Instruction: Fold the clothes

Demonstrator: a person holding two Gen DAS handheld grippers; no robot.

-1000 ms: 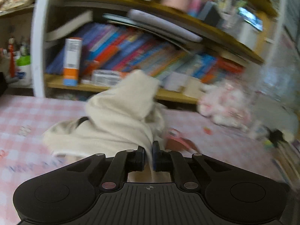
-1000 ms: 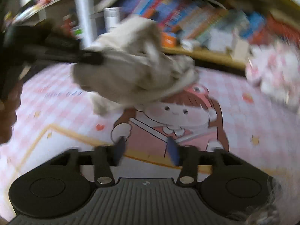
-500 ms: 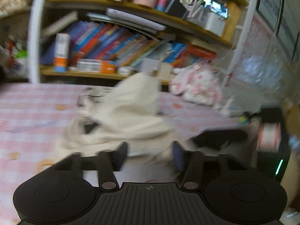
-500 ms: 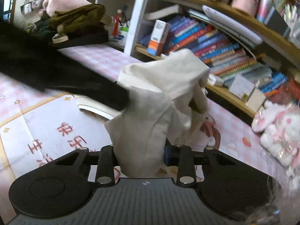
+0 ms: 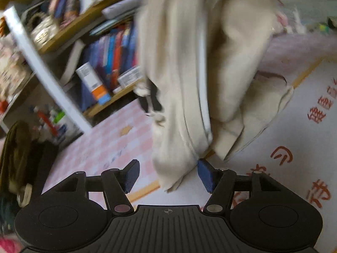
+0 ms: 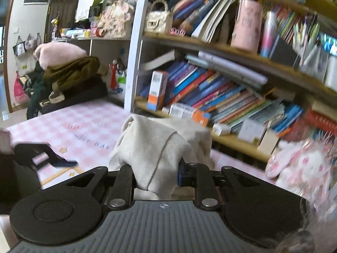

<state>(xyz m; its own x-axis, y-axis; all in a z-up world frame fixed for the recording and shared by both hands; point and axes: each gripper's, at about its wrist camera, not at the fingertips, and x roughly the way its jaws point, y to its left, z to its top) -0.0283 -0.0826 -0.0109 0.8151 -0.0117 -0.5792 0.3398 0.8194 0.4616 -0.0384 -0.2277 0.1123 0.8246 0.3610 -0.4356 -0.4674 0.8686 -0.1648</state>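
A cream knit garment [image 5: 189, 67] hangs down in front of my left gripper [image 5: 167, 174], its lower hem dangling between the open blue pads and its far end trailing on the mat. In the right wrist view the same garment [image 6: 155, 147] is bunched between the fingers of my right gripper [image 6: 155, 175], which is shut on it and holds it up above the table. The left gripper also shows at the left of that view [image 6: 48, 156], open and apart from the cloth.
A pink checked mat [image 6: 84, 124] with a white printed panel [image 5: 294, 147] covers the table. A bookshelf [image 6: 210, 92] stands behind. A pile of dark clothes [image 6: 71, 78] lies at the far left, a pink plush toy [image 6: 301, 164] at the right.
My left gripper let go of the garment, opened and swung low under it. My right gripper closed on the garment and lifted it.
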